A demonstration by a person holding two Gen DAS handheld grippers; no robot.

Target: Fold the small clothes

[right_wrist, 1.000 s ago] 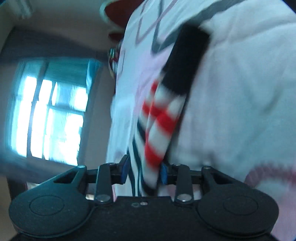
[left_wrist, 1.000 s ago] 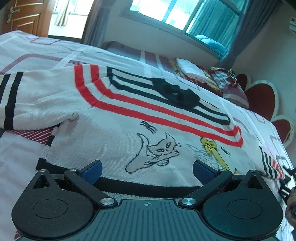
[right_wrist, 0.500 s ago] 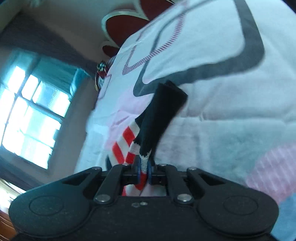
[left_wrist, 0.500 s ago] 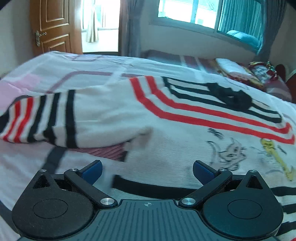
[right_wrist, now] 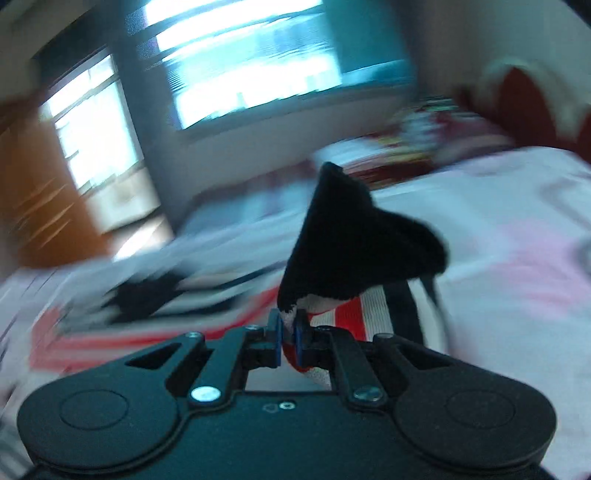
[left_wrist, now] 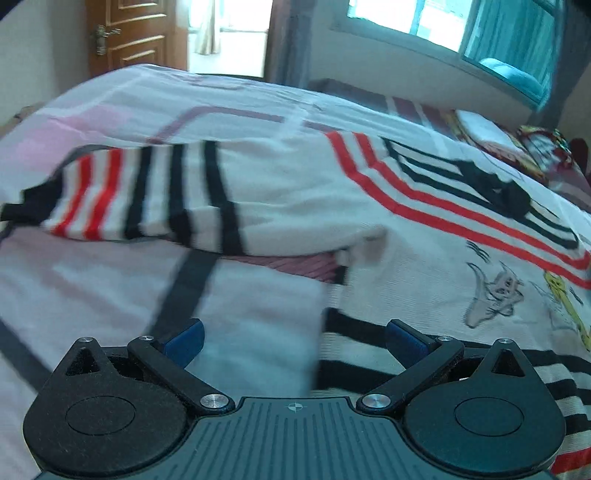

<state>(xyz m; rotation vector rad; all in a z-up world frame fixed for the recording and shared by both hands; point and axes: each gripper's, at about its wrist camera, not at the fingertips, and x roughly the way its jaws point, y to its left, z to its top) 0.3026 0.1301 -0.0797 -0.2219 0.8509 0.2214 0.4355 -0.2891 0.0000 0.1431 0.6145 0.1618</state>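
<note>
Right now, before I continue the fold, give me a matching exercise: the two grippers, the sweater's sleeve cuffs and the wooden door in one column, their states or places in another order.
1. left gripper
2. right gripper
3. black-cuffed striped sleeve of the white knitted sweater
4. brown wooden door

a. shut on a black cuff
b. lying flat on the bed
c. open, holding nothing
d. at the far wall

Pairs: 1-c, 2-a, 3-b, 4-d

From my remote seat I can read no text, label, brand or number in either wrist view. The only marks are pictures: cartoon cats knitted into the sweater [left_wrist: 424, 258], one grey, one yellow, with no lettering beside them. The right view is too blurred for any print.
</note>
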